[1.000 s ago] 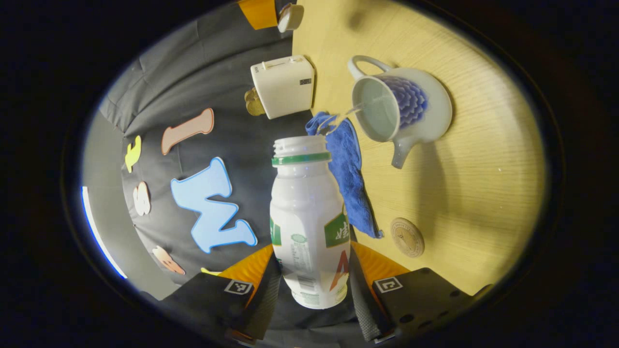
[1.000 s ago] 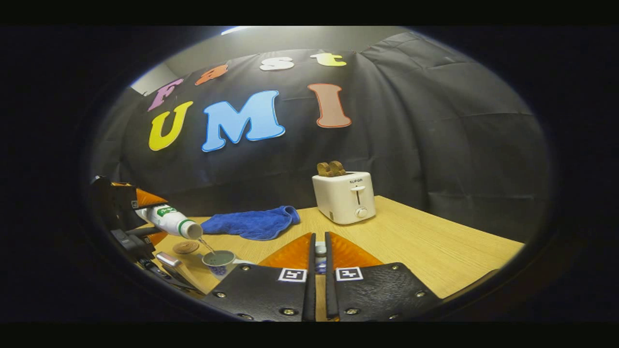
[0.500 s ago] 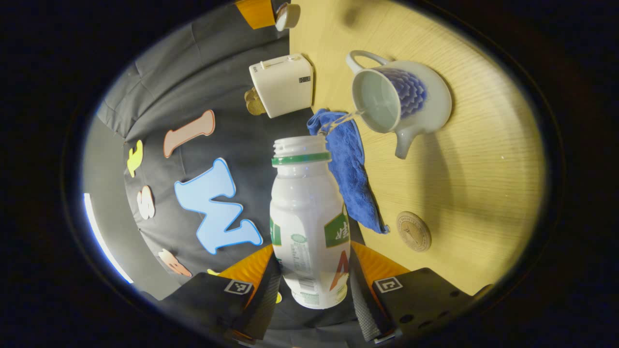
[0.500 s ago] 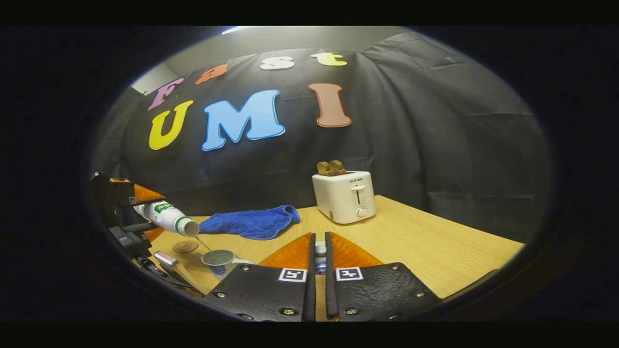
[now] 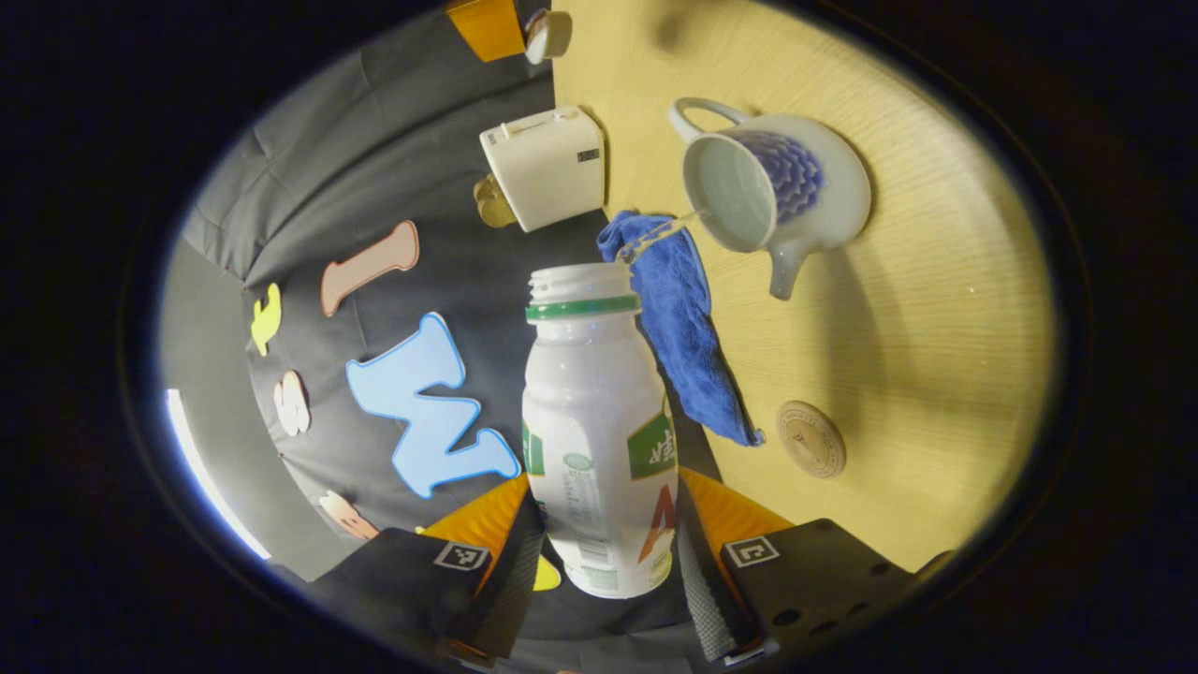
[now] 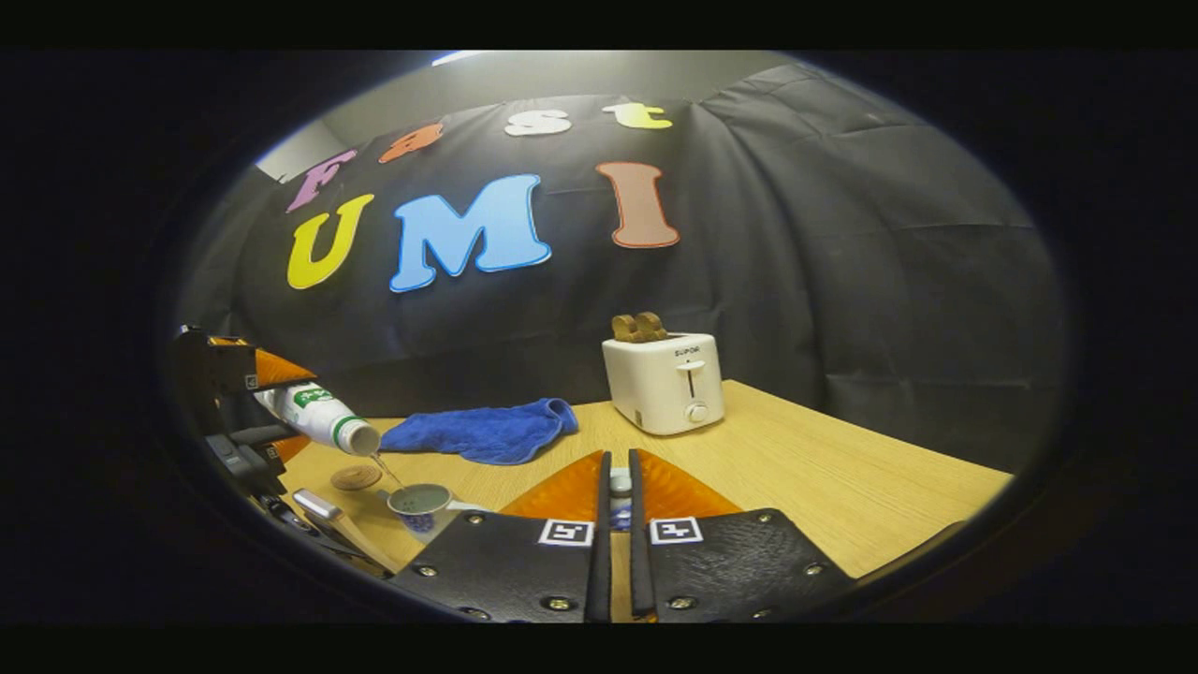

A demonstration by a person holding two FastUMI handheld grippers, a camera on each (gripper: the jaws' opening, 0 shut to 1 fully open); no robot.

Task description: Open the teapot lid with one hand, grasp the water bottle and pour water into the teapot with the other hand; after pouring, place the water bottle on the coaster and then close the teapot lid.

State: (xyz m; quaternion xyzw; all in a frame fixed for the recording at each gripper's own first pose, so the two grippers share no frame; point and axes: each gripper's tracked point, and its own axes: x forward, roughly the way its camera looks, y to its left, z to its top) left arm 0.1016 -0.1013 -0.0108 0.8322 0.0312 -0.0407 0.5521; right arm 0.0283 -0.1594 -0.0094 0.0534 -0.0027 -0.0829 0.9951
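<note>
We see our left gripper (image 5: pixel 599 552) clamped on the tipped water bottle (image 5: pixel 599 440), water (image 5: pixel 660 234) streaming into the open teapot (image 5: pixel 777 187) on the table (image 5: pixel 936 309), coaster (image 5: pixel 810 439) nearby, our right gripper (image 6: pixel 618 496) pinching the teapot lid (image 6: pixel 620 487).

One teapot (image 5: pixel 777 183); one bottle (image 5: pixel 599 431); one coaster (image 5: pixel 810 439)

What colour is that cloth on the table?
Blue; the cloth shows best in the right gripper view.
</note>
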